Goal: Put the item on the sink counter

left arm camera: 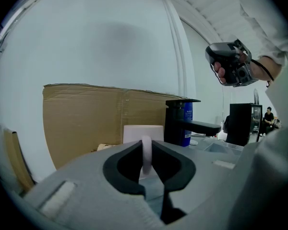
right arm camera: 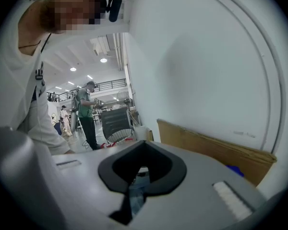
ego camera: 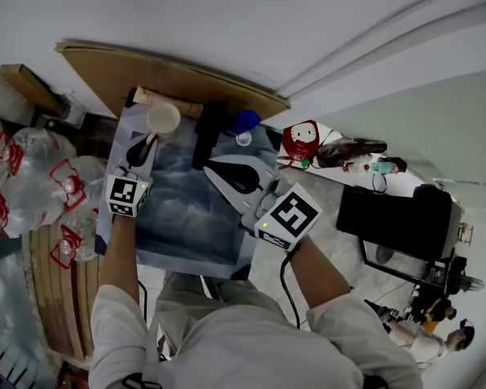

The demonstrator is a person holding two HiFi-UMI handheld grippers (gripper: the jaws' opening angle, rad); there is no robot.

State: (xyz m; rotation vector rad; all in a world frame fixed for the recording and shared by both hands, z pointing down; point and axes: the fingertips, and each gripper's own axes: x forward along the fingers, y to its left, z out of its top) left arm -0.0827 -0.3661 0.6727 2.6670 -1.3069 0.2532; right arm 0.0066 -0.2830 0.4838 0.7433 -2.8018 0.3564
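Over the sink counter (ego camera: 186, 217), left gripper (ego camera: 151, 138) fingers clamped on pale cup (ego camera: 164, 119), right gripper (ego camera: 210, 166) fingers pressed together, empty.

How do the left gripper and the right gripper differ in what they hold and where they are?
The left gripper is shut on the handle of a pale cup; the right gripper is shut on nothing. The left gripper reaches the back left of the sink counter, near the cardboard; the right gripper sits nearer its middle, by the black faucet. Both point away from the person and carry a marker cube.
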